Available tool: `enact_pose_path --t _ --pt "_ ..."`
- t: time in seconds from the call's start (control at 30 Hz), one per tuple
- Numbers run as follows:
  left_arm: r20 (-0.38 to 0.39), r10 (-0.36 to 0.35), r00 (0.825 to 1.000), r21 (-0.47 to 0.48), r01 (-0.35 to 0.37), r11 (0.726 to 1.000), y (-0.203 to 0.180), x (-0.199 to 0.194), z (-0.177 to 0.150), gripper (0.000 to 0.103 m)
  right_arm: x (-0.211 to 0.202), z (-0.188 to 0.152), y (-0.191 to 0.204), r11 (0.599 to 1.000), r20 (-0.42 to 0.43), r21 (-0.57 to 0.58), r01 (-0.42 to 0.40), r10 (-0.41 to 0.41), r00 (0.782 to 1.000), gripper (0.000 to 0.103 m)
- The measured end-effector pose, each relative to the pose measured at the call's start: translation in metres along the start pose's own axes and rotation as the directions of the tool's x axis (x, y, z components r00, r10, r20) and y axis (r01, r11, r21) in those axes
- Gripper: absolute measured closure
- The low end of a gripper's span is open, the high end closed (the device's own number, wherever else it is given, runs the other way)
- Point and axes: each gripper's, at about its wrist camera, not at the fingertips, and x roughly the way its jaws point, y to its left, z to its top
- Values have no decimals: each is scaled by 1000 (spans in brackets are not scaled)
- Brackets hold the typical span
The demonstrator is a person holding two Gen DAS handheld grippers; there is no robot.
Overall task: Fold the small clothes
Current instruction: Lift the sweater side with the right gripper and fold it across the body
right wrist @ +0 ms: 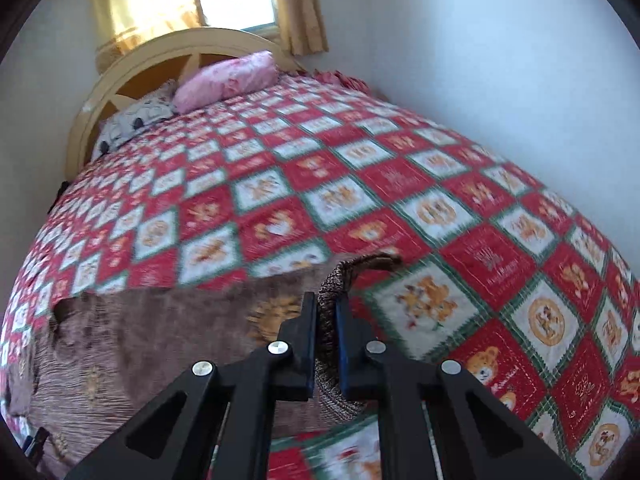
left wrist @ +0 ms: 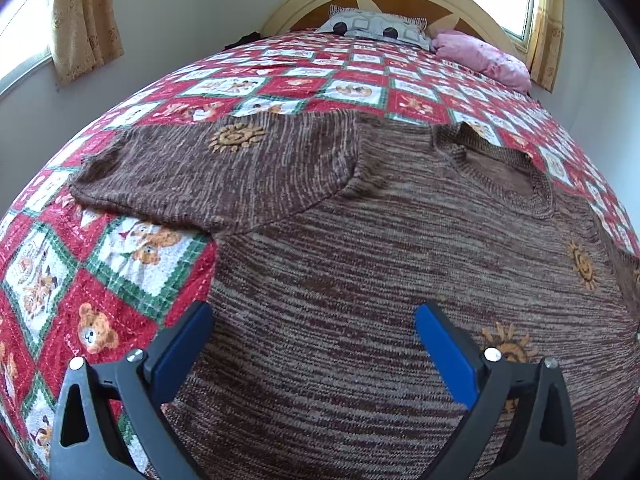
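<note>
My left gripper (left wrist: 314,312) hangs with its jaws wide apart over the body of the brown knit sweater (left wrist: 360,280), nothing between the blue pads (left wrist: 444,356), and no cloth touching them that I can see. The sweater lies flat, front up, on the red patchwork quilt (left wrist: 132,264) of the bed. Its left sleeve (left wrist: 208,176) is spread out sideways across the quilt, and the neckline (left wrist: 508,176) points toward the headboard.

Moving rightward, my right gripper (right wrist: 326,304) is clamped on a bunched piece of the same knit, which I take to be the right sleeve (right wrist: 332,284); the cloth stands up between the pads and curls past the tips. The right wrist view is blurred, so I read this hand as in motion with the sleeve in tow.

The step in hand, as I judge it, is folding that sleeve inward over the body. To do it well I would carry the sleeve across low and level, so the knit drapes rather than twists, and lay it down straight across the chest, parallel to the shoulder line. The left claw is well placed to press the body down and stop the whole garment sliding on the quilt, so I would lower it onto the cloth first. Knit this loose stretches easily, so I would pull gently and let go only once the cuff lies flat. The pink pillow (right wrist: 228,76) at the head of the bed is well apart and no obstacle.
</note>
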Motion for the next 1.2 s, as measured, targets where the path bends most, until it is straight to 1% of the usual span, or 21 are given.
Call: enact_pose_path --t 0.13,0.23,0.3,0.4,0.47,0.53,0.6,0.7,0.8,0.9,1.0,1.07,1.17,1.2 --pt "8 -19 1000 -19 20 1000 3 -1 0 0 -28 -1 62 993 24 -59 -100 102 995 95" --pt "15 -36 999 -31 37 999 6 -2 0 0 -39 -8 117 978 14 -108 -179 181 983 95" --pt "21 -52 998 -44 52 998 8 -3 0 0 -43 -18 161 961 4 -154 -230 234 972 95" --pt "29 -67 997 -62 69 996 12 -4 0 0 -40 -35 214 937 -14 -198 -289 292 956 95" --pt "32 -71 997 -69 73 995 13 -4 0 0 -32 -52 252 916 -59 -199 -349 344 937 95" --pt "35 -76 997 -73 78 994 13 -5 -1 0 -23 -69 284 898 -90 -209 -388 377 922 95" --pt "36 -79 996 -77 82 994 14 -5 -1 0 -16 -86 309 886 -105 -238 -397 383 918 95" --pt "37 -84 996 -80 87 993 14 -4 0 0 -6 -108 336 872 -142 -262 -415 390 910 95" --pt "37 -88 995 -83 90 992 15 -4 0 0 7 -123 352 862 -170 -299 -410 374 912 95" --pt "38 -86 996 -82 89 993 14 -4 -1 0 19 -132 359 851 -190 -326 -411 368 910 95" --pt "37 -85 996 -81 88 993 14 -4 -1 0 23 -135 357 848 -175 -329 -415 378 909 95" --pt "37 -84 996 -80 87 993 14 -4 0 0 27 -135 359 843 -177 -320 -432 395 901 95" --pt "38 -85 996 -82 88 993 14 -4 -2 0 33 -139 366 828 -203 -320 -461 416 887 95" --pt "38 -86 996 -82 88 993 14 -4 -1 0 35 -143 369 816 -219 -319 -483 432 875 92"
